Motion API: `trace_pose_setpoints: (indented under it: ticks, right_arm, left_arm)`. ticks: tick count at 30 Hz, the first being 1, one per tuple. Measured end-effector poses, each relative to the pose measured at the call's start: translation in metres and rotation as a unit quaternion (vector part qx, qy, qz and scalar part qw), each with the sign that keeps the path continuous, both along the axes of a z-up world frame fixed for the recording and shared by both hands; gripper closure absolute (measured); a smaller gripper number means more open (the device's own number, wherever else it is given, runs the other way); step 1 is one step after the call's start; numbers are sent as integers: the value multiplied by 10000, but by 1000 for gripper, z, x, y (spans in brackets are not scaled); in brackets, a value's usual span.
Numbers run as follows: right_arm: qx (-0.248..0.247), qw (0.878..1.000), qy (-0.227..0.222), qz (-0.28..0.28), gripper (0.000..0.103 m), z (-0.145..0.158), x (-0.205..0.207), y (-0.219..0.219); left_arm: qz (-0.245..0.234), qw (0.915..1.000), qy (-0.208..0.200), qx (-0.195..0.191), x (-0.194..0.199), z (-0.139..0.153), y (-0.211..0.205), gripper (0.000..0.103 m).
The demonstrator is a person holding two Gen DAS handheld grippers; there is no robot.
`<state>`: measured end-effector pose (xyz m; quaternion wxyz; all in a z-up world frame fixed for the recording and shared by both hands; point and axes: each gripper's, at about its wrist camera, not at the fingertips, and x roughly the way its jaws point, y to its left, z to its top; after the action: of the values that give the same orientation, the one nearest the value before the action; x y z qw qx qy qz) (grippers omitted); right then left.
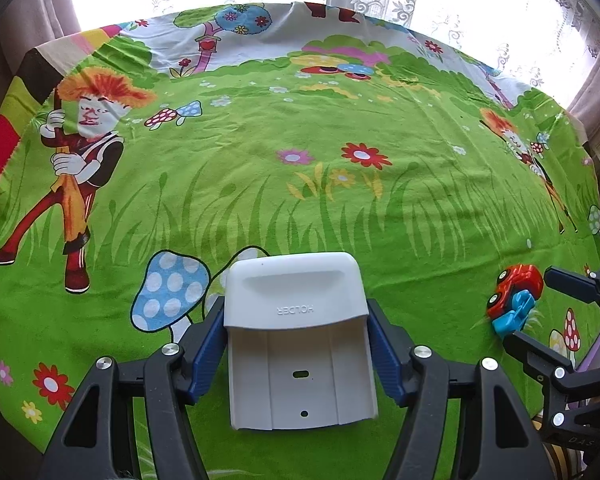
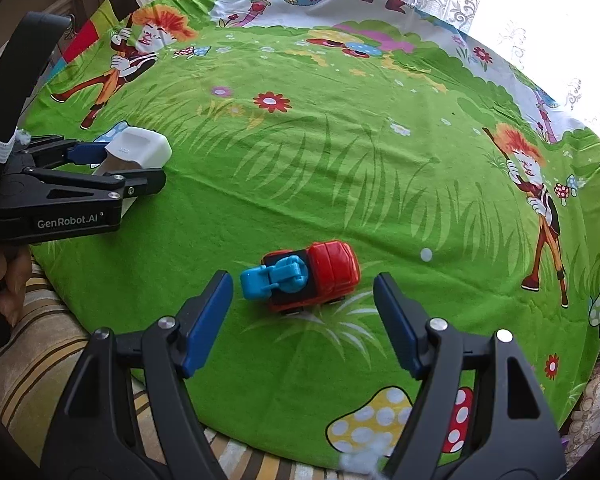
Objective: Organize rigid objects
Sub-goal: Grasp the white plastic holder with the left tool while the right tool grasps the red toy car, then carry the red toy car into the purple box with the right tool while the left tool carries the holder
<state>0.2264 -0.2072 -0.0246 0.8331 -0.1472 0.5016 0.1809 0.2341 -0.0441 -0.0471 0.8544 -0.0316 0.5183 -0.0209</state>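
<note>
Left gripper (image 1: 296, 344) tilted steeply down at cloth (image 1: 300, 200), pads (image 1: 210, 344) pressed on both sides of white holder (image 1: 296, 320); holder clamped, closed end pointing away from me. My fingers (image 2: 12, 280) wrap handle at lower left in right view. Right gripper (image 2: 302, 320) angled down too, jaws spread wide, nothing between pads. Toy car (image 2: 304, 282), red with blue part, sits on cloth just ahead of right fingertips, untouched. From left view, car lies far right, between right gripper's fingers.
</note>
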Motion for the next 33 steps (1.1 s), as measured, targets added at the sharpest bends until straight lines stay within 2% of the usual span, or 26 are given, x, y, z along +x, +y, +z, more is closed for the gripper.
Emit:
trace_pose_setpoints:
  ticks: [1,4,13,21,27,33]
  right_arm:
    - [-19,10000,8,-13,28,-1,1,0]
    - [-135,9999,27,-19,39,-4,2,1]
    - [1,9998,-59,-173,40,3,-4,-9]
    - [202,9979,-204,-574,40,20,-22,-31]
    - [309,9942,-372,-961,40,37,-50,-62]
    - [328,9885,-436,-1413,40,48,-86,-112]
  left_arm:
    - [15,10000,-15,-16,-1,1,1,37]
    - [36,10000,-57,-52,-3,4,2,37]
    - [37,9998,-110,-167,-9,9,3,37]
    - [54,9992,-185,-337,-17,17,6,37]
    - [57,9986,-238,-463,-28,26,5,37]
    - [-80,9978,-321,-569,-41,39,-9,37]
